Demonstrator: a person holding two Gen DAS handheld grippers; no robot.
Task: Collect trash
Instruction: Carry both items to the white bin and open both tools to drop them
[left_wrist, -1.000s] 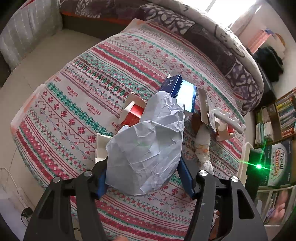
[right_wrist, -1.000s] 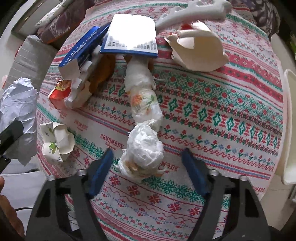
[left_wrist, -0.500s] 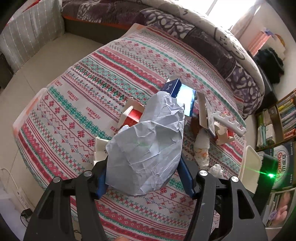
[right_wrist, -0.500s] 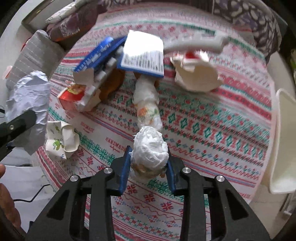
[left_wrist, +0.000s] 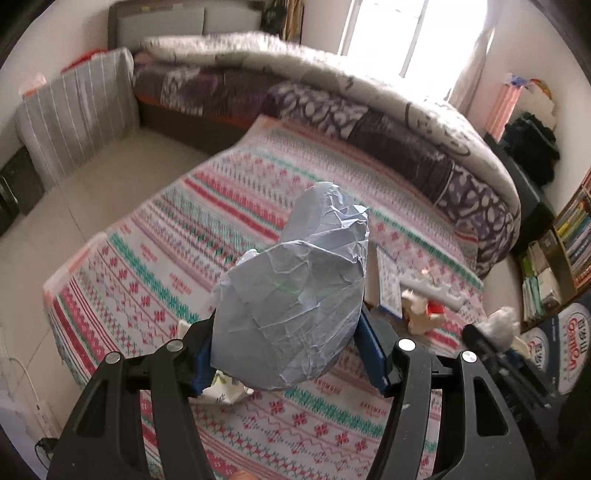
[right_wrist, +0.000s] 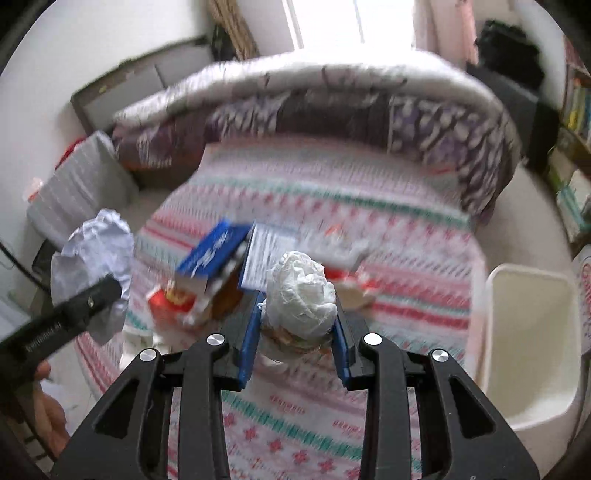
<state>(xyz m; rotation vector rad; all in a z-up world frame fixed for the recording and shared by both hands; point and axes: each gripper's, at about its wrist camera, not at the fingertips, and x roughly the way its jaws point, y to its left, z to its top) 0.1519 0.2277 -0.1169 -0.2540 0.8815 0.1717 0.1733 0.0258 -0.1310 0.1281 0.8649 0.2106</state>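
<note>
My left gripper (left_wrist: 288, 354) is shut on a big crumpled ball of grey-white paper (left_wrist: 295, 295), held above the patterned table. My right gripper (right_wrist: 297, 325) is shut on a crumpled white plastic wad (right_wrist: 301, 293), lifted off the cloth. In the right wrist view the left gripper's finger and its paper ball (right_wrist: 94, 266) show at the left. On the table lie a blue box (right_wrist: 212, 254), a red carton (right_wrist: 170, 301) and a white printed sheet (right_wrist: 269, 254). A white paper scrap (left_wrist: 225, 387) lies under the left gripper.
The table carries a red, green and white patterned cloth (left_wrist: 147, 258). A white bin (right_wrist: 532, 347) stands at its right side. A bed with a purple quilt (left_wrist: 369, 110) lies behind, a bookshelf (left_wrist: 569, 243) to the right, a grey striped cushion (left_wrist: 74, 118) to the left.
The right gripper closed on the white plastic wad and lifted it off the table. Both grippers rose and tipped up, so the bed and window came into view. The left kept its paper ball.
</note>
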